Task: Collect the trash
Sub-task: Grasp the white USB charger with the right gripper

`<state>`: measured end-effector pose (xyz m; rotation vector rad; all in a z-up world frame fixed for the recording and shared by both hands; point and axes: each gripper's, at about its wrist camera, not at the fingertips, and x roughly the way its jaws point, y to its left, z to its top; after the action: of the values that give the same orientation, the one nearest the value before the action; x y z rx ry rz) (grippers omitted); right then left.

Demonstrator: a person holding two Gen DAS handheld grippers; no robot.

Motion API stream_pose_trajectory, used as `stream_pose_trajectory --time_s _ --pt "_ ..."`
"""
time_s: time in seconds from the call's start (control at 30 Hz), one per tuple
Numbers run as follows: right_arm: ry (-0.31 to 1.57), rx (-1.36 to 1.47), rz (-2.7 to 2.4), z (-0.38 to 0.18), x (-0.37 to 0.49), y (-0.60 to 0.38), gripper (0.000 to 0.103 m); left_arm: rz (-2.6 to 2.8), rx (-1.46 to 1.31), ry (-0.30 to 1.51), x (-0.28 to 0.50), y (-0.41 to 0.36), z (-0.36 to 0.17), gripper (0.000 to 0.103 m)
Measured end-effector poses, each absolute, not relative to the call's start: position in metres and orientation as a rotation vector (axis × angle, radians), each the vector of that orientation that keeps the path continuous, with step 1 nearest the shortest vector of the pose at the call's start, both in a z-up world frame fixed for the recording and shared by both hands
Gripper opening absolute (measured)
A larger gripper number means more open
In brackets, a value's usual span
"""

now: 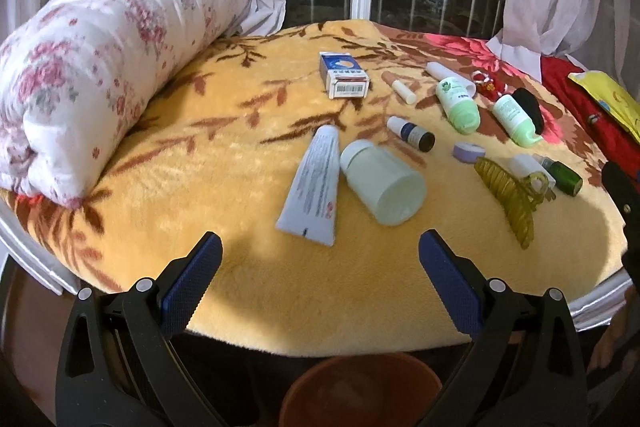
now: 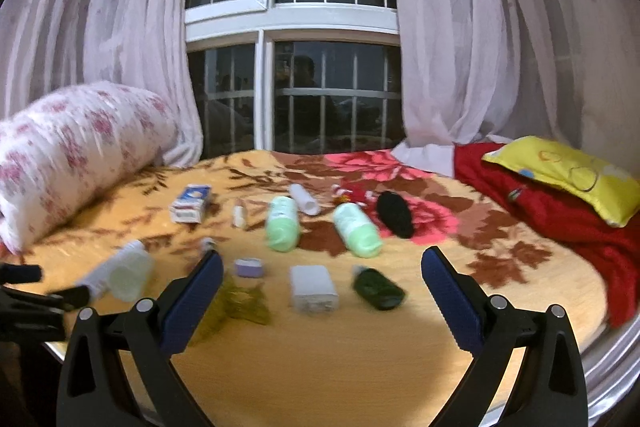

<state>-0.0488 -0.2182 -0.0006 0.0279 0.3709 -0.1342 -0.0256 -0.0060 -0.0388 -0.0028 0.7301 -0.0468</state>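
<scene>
**Bed-top stock: small containers on the yellow blanket, both claws empty**

Landmark for all positions: the white jar [image 1: 382, 183], lying on its side on the yellow floral blanket [image 1: 224, 155].

1. Left gripper [image 1: 320, 247]: I see its blue pads spread wide, holding nothing, hovering over the blanket's near edge, on the near side of the jar.
2. Right gripper [image 2: 320, 263]: likewise spread wide and empty; this view is blurred by motion.
3. White tube [image 1: 314, 183]: flat, touching the jar's left side.
4. Blue-and-white carton [image 1: 344, 75]: well beyond the jar, toward the window.
5. Dark dropper bottle [image 1: 412, 133]: just beyond the jar, to its right.
6. Lip-balm stick [image 1: 400, 87]: beyond the dropper bottle, right of the carton.
7. Two pale green bottles [image 1: 458, 105] and [image 1: 514, 121]: on their sides, beyond and right of the jar.
8. Lilac tape roll [image 1: 468, 151]: right of the jar.
9. Olive hair claw [image 1: 508, 197]: right of the jar, nearer than the tape roll.
10. Dark green bottle [image 1: 562, 177]: farther right, past the hair claw.
11. Rolled floral quilt [image 1: 100, 67]: far left of the jar.
12. Terracotta basin [image 1: 360, 391]: below the bed edge, nearest me, between the left claw's arms.
</scene>
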Motion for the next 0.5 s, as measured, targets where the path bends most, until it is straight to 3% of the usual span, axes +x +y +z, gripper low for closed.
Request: stream_pose_trajectory --time_s 0.27,0.37,0.5 --pt "0.472 -0.007 -0.045 -0.012 -0.003 -0.216 0.097 -0.048 -0.007 0.708 -0.028 0.011 -0.043 0.096" --pt "0.568 0.016 -0.001 -0.023 0.028 -0.221 0.074 -0.056 -0.011 0.725 -0.023 0.011 -0.045 0.096" --pt "0.672 0.12 0.026 -0.036 0.055 -0.234 0.07 -0.058 -0.008 0.728 -0.019 0.011 -0.045 0.096"
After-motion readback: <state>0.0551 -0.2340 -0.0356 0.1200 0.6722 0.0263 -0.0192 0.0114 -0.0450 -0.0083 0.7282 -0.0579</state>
